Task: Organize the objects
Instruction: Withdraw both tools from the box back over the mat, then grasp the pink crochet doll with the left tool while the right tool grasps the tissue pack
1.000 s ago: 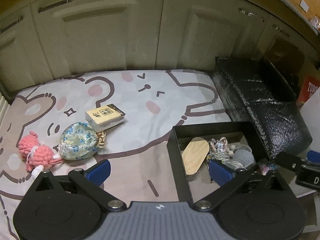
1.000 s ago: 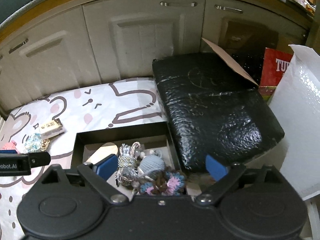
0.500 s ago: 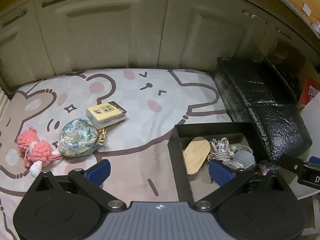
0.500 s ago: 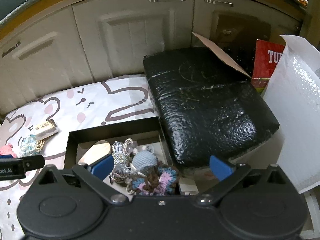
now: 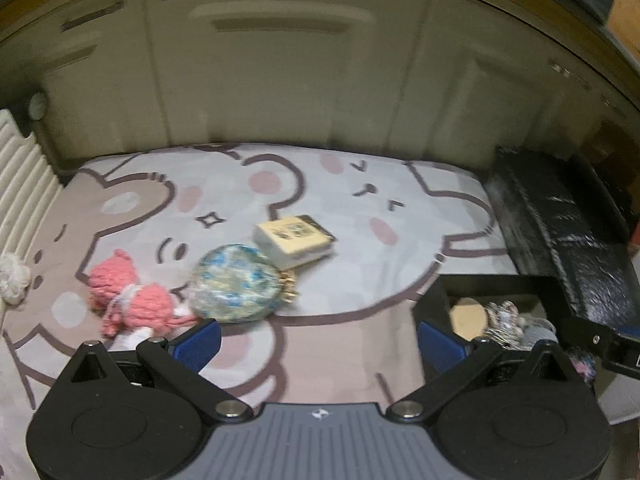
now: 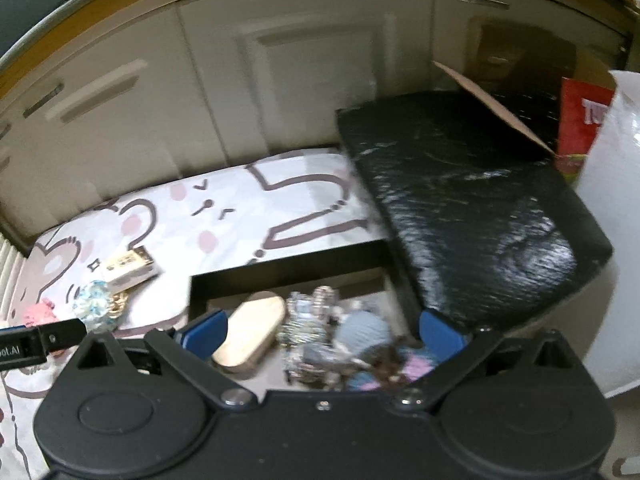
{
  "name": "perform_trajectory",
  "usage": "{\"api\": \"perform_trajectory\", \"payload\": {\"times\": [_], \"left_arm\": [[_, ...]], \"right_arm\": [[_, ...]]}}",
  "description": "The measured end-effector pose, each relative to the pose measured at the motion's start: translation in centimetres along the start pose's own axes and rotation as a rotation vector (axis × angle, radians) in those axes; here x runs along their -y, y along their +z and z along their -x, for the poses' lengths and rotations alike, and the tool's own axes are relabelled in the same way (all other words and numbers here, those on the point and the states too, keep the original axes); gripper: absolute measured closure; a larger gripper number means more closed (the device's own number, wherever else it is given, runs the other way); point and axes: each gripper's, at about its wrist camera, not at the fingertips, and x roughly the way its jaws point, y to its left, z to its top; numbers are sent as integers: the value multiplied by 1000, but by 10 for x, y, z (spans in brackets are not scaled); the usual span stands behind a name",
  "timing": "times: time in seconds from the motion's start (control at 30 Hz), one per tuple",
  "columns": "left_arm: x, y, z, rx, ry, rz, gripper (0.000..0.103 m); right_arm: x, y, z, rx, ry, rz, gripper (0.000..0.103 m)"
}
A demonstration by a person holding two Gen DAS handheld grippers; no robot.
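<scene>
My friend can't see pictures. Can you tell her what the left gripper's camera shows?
The open left gripper hangs empty over a cartoon bear mat. A pink knitted toy, a blue flowery pouch and a small box lie there, beside a black tray of trinkets.

Open black box (image 6: pixel 288 268) on cartoon mat: inside, a pale wooden oval (image 6: pixel 250 336) lying flat, silvery trinkets (image 6: pixel 308 320), grey-blue ball (image 6: pixel 364 330). Left of box, apart: cream carton (image 5: pixel 294 242), touching blue floral pouch (image 5: pixel 236 284); beyond that, pink crocheted doll (image 5: pixel 128 300), lying down.
</scene>
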Motion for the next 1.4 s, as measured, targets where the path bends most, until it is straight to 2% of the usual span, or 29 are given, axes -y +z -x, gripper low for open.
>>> {"api": "perform_trajectory", "payload": {"times": [0.4, 0.7, 1.07, 1.2, 1.4], "left_arm": [[-58, 0, 13, 38, 57, 38, 0], [-97, 1, 21, 57, 80, 65, 0], [-135, 6, 27, 83, 98, 97, 0], [-149, 6, 28, 94, 95, 124, 0], [-168, 8, 32, 125, 46, 145, 0]], "right_arm": [[-56, 6, -11, -5, 77, 21, 0], [-102, 5, -12, 3, 118, 91, 0], [-136, 6, -13, 15, 141, 125, 0], [-144, 6, -14, 30, 147, 128, 0], [-153, 11, -13, 71, 172, 104, 0]]}}
